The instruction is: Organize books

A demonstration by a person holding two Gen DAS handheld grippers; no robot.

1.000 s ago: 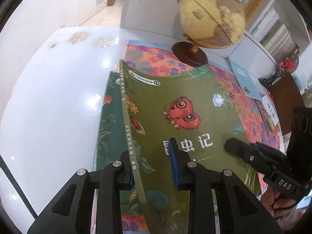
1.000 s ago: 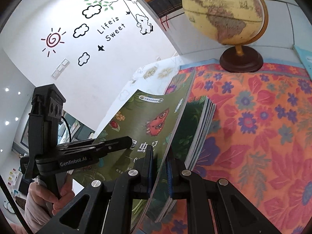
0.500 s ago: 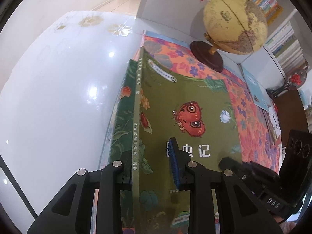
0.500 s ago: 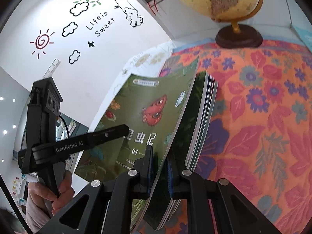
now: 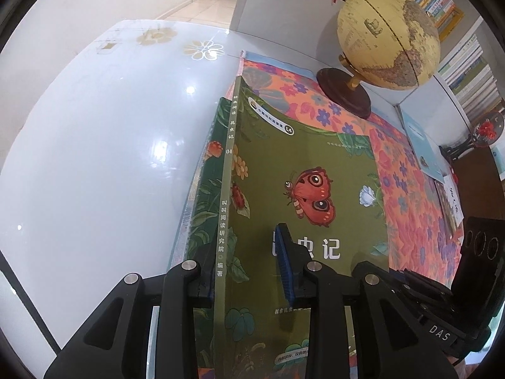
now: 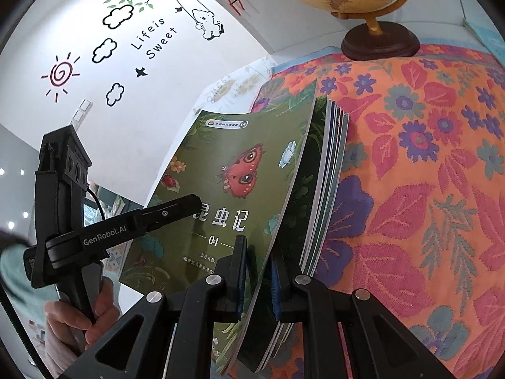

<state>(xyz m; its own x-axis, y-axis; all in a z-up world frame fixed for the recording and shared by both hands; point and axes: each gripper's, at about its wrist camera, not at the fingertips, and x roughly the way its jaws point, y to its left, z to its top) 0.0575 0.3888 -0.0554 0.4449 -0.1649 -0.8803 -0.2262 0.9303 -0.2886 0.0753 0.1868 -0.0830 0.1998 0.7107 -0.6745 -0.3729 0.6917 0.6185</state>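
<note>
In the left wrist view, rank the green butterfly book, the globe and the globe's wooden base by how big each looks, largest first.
1. Green butterfly book: largest, though its nearness to the camera inflates it.
2. Globe.
3. Wooden base: clearly smallest.

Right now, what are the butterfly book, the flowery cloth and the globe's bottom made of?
The butterfly book: paper, its thin cover slightly glossy and bending in the right gripper. The flowery cloth: woven fabric, matte, with visible weave. The globe's base: probably dark polished wood, judging by its shine.
</note>
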